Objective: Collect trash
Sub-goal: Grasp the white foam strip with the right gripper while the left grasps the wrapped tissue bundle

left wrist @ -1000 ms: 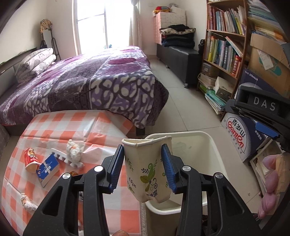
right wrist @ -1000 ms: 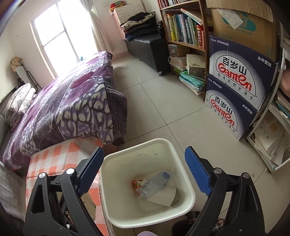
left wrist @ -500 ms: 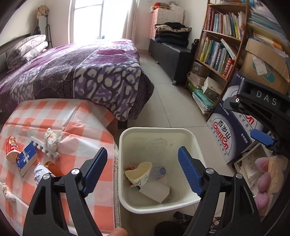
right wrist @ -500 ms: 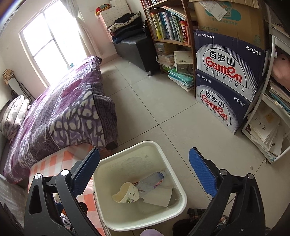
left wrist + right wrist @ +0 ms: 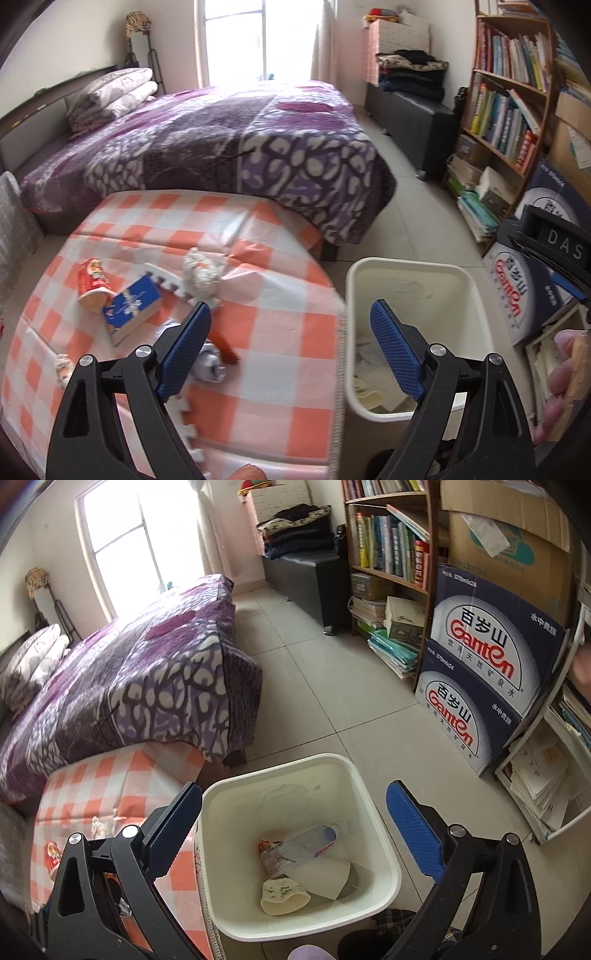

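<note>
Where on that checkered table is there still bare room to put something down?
The tablecloth is bare along its bin-side edge, beside the white bin, and across the far strip toward the bed. The near-left is crowded: red can, blue box, crumpled tissue.

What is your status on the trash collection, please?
Left gripper and right gripper open, empty. Paper cup in bin. Red can, tissue wad on table. Nothing blocking.

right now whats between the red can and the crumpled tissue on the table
In the left wrist view, a blue box and a white toothed foam strip lie between the red can and the crumpled tissue.
</note>
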The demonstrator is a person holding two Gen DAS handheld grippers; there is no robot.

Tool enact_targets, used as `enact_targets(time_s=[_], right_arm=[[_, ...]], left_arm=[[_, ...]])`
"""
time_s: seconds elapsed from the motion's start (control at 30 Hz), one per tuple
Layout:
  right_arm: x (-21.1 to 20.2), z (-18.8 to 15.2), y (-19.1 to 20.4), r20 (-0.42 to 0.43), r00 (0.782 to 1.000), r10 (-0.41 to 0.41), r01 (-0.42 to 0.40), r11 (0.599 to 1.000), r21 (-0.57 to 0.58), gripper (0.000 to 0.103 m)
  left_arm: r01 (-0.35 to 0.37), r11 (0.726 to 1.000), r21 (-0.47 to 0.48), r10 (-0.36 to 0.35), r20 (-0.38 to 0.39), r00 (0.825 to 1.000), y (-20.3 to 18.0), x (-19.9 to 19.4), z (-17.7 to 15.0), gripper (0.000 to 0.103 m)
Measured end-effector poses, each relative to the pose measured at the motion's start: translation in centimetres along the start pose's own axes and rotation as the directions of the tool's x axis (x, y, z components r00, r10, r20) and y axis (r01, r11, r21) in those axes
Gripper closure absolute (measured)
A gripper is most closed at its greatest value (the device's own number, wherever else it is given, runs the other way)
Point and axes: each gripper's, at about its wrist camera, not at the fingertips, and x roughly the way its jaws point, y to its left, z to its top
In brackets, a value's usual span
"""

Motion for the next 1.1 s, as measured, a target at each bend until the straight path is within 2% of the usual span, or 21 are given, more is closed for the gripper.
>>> enact_targets(time_s=[0.17,0.37,0.6,0.77,0.93,1.1], right_arm=[[0.2,-1.1,2.8,-0.018,1.000,0.012,-0.013,0.997,-0.078,0.007],[0.5,-2.7,6.3,-0.052,0.998,0.038,-0.046,0.985,-0.169,0.007],[0.6,-5.3,10.7,-0.092,0.993,0.069,-0.093,0.953,-0.289,0.007],[0.8,-7.5,13.6,-0.141,0.986,0.086,-0.133,0.919,-0.372,0.007],[0.9,-10.0,15.8,-0.222,0.969,0.107,-0.197,0.878,-0.437,0.007],[1.7,-12.8,17.4,-0.338,0.935,0.106,-0.271,0.829,-0.489,0.007]], left_arm=[[-0.111,0.994,-0.015,0.110,-0.032,0.993,2.9,0.5,-0.7,0.016],[-0.238,0.970,-0.043,0.233,-0.099,0.967,7.1,1.4,-2.0,0.016],[-0.374,0.924,-0.083,0.358,-0.156,0.921,13.0,2.0,-3.7,0.016],[-0.461,0.880,-0.113,0.431,-0.217,0.876,17.2,2.4,-4.5,0.016],[-0.503,0.849,-0.163,0.437,-0.321,0.841,21.6,3.6,-5.6,0.016],[-0.459,0.831,-0.314,0.307,-0.430,0.849,25.9,4.8,-6.8,0.016]])
